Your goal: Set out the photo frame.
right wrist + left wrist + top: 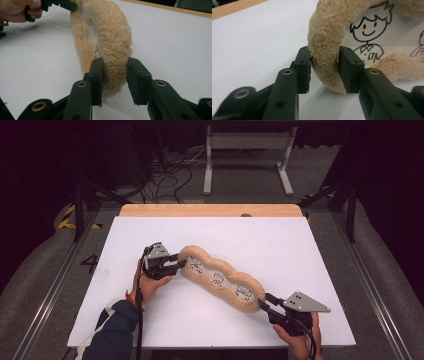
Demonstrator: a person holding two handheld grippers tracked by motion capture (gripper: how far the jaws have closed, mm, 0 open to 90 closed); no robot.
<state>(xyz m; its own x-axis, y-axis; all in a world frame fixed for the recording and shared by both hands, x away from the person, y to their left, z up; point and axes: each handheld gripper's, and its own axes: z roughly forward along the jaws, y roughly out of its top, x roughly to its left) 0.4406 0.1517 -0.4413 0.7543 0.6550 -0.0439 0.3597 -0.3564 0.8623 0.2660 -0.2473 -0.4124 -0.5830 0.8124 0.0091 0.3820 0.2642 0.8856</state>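
Long tan fleece cushion with cartoon-print centre [221, 278] was pinched at both ends: left hand-held gripper [179, 261], right hand-held gripper [263, 301]. Lift off white counter [280, 245] judged pending.

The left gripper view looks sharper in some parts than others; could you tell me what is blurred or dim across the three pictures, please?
Left gripper view: the plush frame and its cartoon drawing are sharp, the near jaw bases blur. Right gripper view: the plush rim is crisp, the far hand soft. High view: the white table sheet is evenly lit, the surroundings dark.

claw [323, 68] astride fleecy rim [324, 50], cartoon figure [369, 37]
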